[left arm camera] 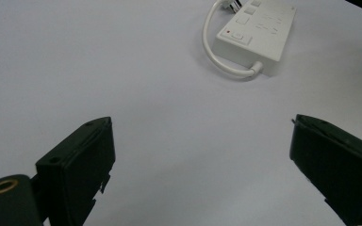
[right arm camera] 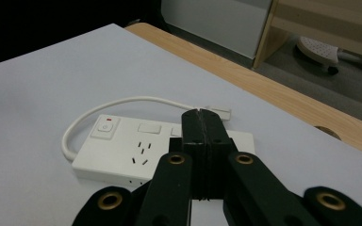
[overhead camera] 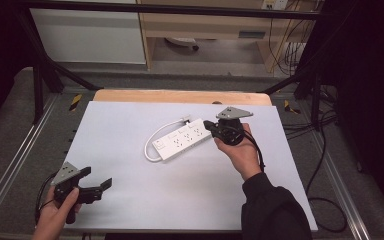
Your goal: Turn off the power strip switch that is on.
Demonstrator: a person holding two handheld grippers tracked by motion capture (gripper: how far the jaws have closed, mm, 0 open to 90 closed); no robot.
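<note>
White sheet [overhead camera: 180, 195] covers the wooden table [overhead camera: 180, 96]; left tongs [overhead camera: 96, 181] gape wide, right tongs [overhead camera: 209, 125] pressed together above power strip [overhead camera: 182, 139].

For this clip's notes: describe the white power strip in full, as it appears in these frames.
The power strip is a white, plastic-looking rectangular block lying flat on the pale table cover, angled across its middle. On top it has a switch with a small red mark, then a run of sockets. A short white cord leaves the switch end and loops back along its far side to a plug lying on the cover. The right gripper, jaws closed together, is above its far end; contact cannot be told.
</note>
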